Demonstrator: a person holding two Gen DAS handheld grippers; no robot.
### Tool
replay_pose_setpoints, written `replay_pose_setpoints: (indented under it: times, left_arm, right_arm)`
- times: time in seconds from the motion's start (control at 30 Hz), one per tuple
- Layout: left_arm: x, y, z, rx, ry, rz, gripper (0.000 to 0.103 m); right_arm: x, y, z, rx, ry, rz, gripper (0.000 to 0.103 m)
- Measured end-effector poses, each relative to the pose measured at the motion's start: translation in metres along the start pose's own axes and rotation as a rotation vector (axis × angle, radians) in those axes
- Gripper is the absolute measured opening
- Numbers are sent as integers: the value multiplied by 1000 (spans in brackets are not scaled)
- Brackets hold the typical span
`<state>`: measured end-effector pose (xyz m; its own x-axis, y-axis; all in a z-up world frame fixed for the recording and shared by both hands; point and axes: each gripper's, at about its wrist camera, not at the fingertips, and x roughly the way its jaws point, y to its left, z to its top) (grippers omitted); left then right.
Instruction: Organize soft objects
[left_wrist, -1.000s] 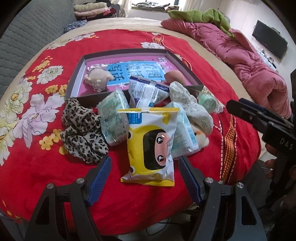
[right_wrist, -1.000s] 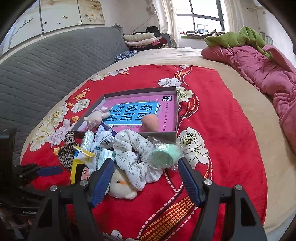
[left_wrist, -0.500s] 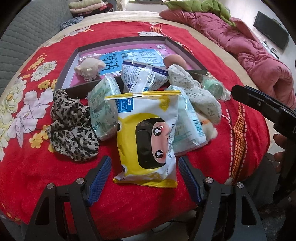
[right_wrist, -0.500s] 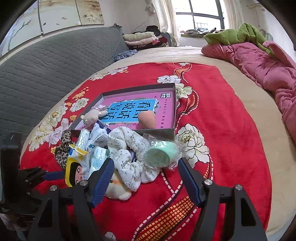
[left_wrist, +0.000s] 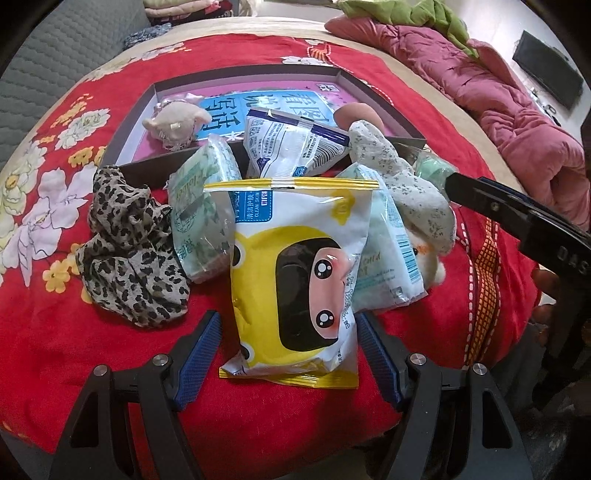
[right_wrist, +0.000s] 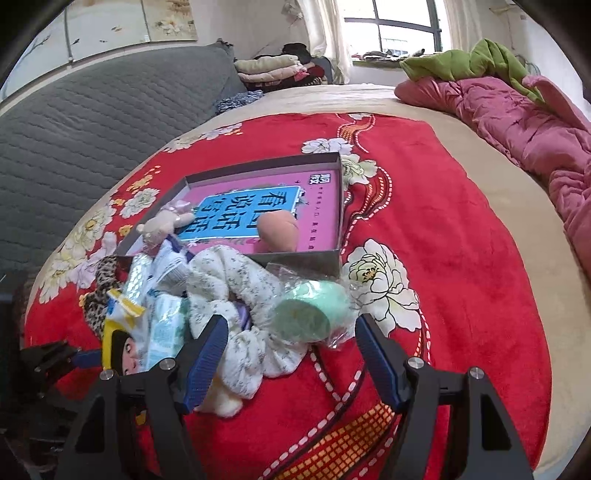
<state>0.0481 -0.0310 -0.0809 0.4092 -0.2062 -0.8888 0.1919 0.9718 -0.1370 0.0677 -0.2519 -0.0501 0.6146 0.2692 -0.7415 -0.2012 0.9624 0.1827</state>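
A pile of soft things lies on the red floral blanket (left_wrist: 258, 417) in front of a shallow box (left_wrist: 129, 122). My left gripper (left_wrist: 290, 343) is open, its jaws either side of a yellow cartoon wipes pack (left_wrist: 295, 280). Around it lie a leopard scrunchie (left_wrist: 129, 243), green tissue packs (left_wrist: 201, 206), a white-blue packet (left_wrist: 291, 147) and a floral white scrunchie (left_wrist: 402, 181). My right gripper (right_wrist: 290, 350) is open over the floral scrunchie (right_wrist: 236, 288) and a wrapped mint-green sponge (right_wrist: 310, 310). The box (right_wrist: 332, 206) holds a small plush (right_wrist: 162, 225) and a peach sponge (right_wrist: 279, 232).
A crumpled pink quilt (right_wrist: 517, 122) and green blanket (right_wrist: 472, 59) lie at the right of the bed. A grey padded headboard (right_wrist: 92, 122) rises on the left, with folded clothes (right_wrist: 273, 70) behind. The bed edge is just below both grippers.
Both grippers have moved forward and down toward the pile. The left jaws now flank the yellow pack's lower end; the right jaws now stand over the scrunchie and mint sponge. No object has moved.
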Motion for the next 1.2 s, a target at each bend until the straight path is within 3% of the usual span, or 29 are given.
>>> replay_pose_setpoints:
  times: [0.6, 0.8, 0.9, 1.03, 1.2]
  left_arm:
    - [7, 20, 8, -118, -10, -48, 75]
    - [10, 21, 13, -144, -20, -62, 62]
    - [11, 19, 16, -146, -22, -75, 48]
    - [12, 16, 18, -143, -24, -83, 42]
    - [11, 16, 17, -147, -29, -104, 37]
  right_arm:
    - [28, -8, 3, 27, 9, -24, 71]
    - [35, -11, 4, 41, 10, -37, 71]
    - [39, -15, 5, 54, 19, -35, 67]
    - [42, -17, 4, 56, 17, -31, 56]
    - [39, -16, 3, 41, 2, -31, 50]
